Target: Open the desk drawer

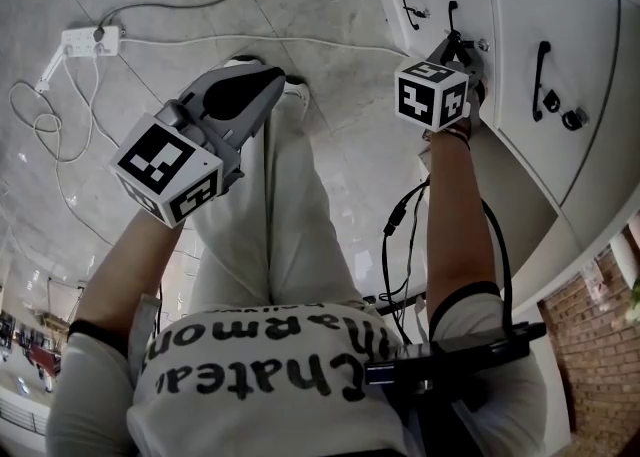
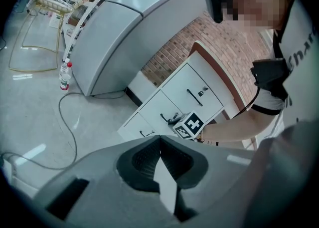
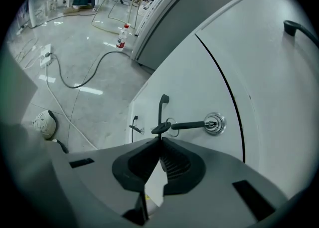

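Because one tool suffices for the pull, the left gripper (image 1: 268, 80) hangs idle over the person's legs (image 1: 290, 205), jaws pressed together on nothing, while the right gripper (image 3: 160, 139) pinches the black handle (image 3: 162, 110) of the desk drawer (image 3: 189, 82), which sits flush, not yet opened.

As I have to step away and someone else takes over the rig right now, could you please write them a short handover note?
Right gripper: shut on the lower end of the drawer handle.
Left gripper: shut, empty, held in the air, touching nothing.
Drawer: closed, its front flush with its neighbours; a key sits in its lock.
Done: handle gripped.
Left: pull the drawer out. If it does not give, the key may need turning first.
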Action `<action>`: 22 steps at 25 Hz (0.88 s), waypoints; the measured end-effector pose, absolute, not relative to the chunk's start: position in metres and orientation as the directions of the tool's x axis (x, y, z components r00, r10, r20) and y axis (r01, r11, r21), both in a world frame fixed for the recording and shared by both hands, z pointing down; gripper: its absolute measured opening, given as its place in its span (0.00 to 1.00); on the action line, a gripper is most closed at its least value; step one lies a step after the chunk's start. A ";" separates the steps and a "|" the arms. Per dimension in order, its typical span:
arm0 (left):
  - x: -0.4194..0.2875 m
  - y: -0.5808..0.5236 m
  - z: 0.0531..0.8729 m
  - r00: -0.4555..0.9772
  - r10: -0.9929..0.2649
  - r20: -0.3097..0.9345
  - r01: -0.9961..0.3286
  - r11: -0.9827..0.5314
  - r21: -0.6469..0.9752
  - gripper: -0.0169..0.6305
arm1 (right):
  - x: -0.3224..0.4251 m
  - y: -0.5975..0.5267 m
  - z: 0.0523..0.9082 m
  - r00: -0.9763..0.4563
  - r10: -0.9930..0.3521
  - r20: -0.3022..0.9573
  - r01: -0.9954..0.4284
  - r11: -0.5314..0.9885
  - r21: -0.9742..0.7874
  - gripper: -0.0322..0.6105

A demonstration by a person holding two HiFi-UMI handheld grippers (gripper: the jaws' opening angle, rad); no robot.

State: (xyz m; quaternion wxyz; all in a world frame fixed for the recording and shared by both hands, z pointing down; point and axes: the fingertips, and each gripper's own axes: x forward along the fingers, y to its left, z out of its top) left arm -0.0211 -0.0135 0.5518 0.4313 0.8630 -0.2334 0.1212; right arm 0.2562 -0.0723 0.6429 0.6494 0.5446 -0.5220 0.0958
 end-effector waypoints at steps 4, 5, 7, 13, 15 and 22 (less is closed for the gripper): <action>-0.026 -0.012 0.550 0.862 -0.308 0.403 -0.507 -0.514 0.692 0.05 | 0.248 -0.067 0.643 0.431 -0.446 0.784 -0.696 0.388 0.604 0.09; -0.028 -0.010 0.550 0.862 -0.305 0.405 -0.507 -0.522 0.686 0.05 | 0.244 -0.065 0.642 0.430 -0.448 0.784 -0.696 0.388 0.604 0.09; -0.034 -0.009 0.552 0.854 -0.311 0.417 -0.520 -0.524 0.675 0.05 | 0.236 -0.060 0.642 0.425 -0.464 0.778 -0.685 0.397 0.611 0.09; -0.046 -0.008 0.554 0.837 -0.345 0.424 -0.547 -0.495 0.675 0.05 | 0.207 -0.043 0.643 0.412 -0.484 0.772 -0.687 0.391 0.612 0.08; -0.046 -0.005 0.554 0.841 -0.340 0.420 -0.540 -0.508 0.671 0.05 | 0.200 -0.038 0.643 0.411 -0.471 0.781 -0.700 0.386 0.601 0.08; -0.049 0.002 0.554 0.825 -0.380 0.419 -0.563 -0.492 0.664 0.05 | 0.183 -0.027 0.646 0.410 -0.462 0.787 -0.681 0.419 0.601 0.08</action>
